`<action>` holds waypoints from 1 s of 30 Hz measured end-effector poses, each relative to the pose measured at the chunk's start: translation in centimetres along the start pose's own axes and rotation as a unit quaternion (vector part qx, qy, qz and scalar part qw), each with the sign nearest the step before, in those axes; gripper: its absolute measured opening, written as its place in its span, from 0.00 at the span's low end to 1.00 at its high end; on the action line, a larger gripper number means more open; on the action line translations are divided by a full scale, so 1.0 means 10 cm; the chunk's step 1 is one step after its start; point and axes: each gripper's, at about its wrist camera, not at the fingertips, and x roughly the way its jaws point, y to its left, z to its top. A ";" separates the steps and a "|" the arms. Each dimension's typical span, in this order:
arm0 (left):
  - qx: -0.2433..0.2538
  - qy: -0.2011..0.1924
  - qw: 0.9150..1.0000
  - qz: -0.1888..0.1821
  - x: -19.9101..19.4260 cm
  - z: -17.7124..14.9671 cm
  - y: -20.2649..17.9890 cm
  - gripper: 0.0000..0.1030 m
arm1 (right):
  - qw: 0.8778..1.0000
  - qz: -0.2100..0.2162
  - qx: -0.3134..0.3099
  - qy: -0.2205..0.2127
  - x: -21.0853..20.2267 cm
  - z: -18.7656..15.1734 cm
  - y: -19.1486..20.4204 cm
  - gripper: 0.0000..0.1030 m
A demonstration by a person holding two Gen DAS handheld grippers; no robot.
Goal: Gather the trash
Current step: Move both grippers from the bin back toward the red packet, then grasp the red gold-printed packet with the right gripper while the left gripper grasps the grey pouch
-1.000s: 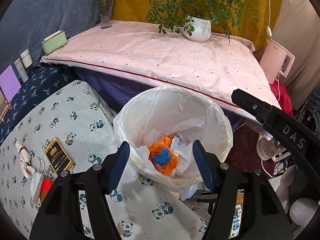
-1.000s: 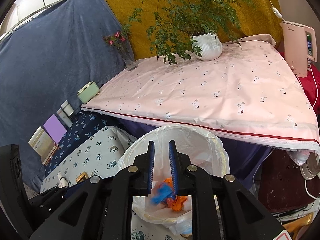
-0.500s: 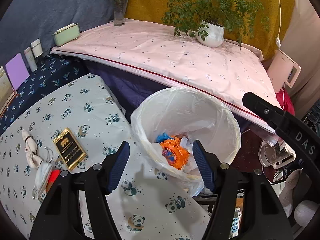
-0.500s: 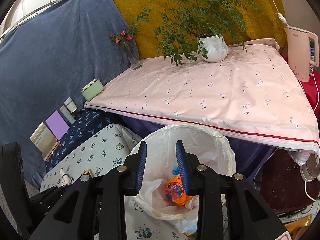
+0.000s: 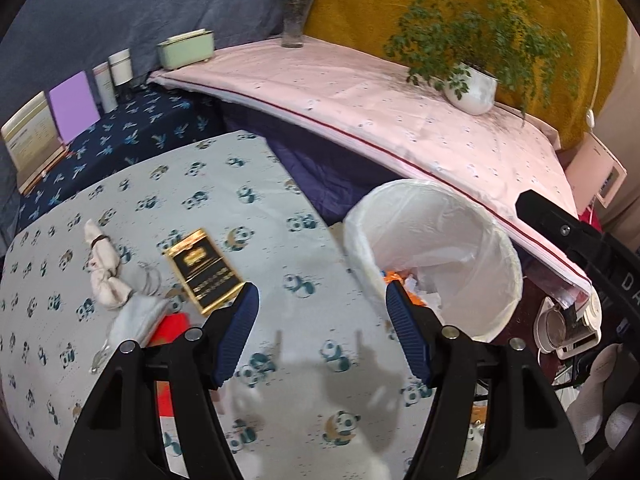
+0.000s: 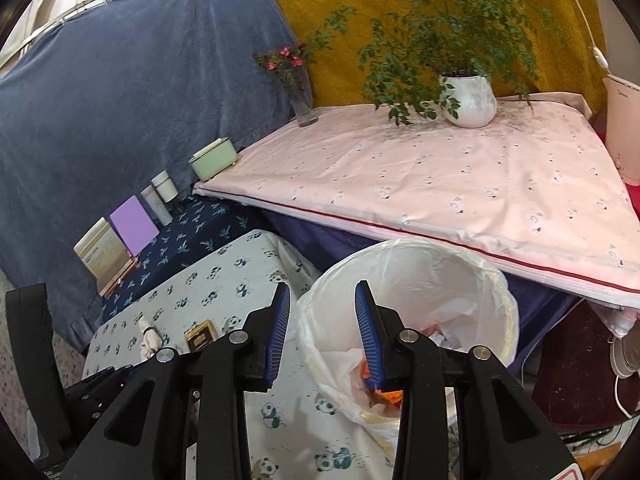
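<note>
From your left wrist view, your left gripper (image 5: 320, 300) has its jaws spread wide with nothing between them, hanging over the panda tablecloth (image 5: 256, 208), so you look to be between drops and lining up the next pickup. What's left sits off to the left side: a knotted white tissue (image 5: 102, 272), a crumpled grey wad (image 5: 136, 316) with something red (image 5: 174, 326) just beside it, and a black and gold box (image 5: 204, 270) near them (can't say if that one counts as trash). The bin (image 5: 436, 264) with its white liner is at the table's edge, orange scraps already inside. From the right wrist view, your right gripper (image 6: 322, 324) is over the bin's near rim (image 6: 408, 312), jaws opening and empty. Next move, I'd say: swing left toward the wad and close on it low, since it looks soft and flat.
</note>
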 end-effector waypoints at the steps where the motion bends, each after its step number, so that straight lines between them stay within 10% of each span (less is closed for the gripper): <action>1: -0.006 0.000 1.000 0.005 -0.01 -0.01 0.07 0.63 | 1.000 0.004 -0.004 0.003 0.02 -0.02 0.06 0.33; 30: -0.149 0.020 0.981 0.121 -0.32 -0.64 1.93 0.81 | 0.972 0.083 -0.147 0.161 0.73 -1.25 1.67 0.56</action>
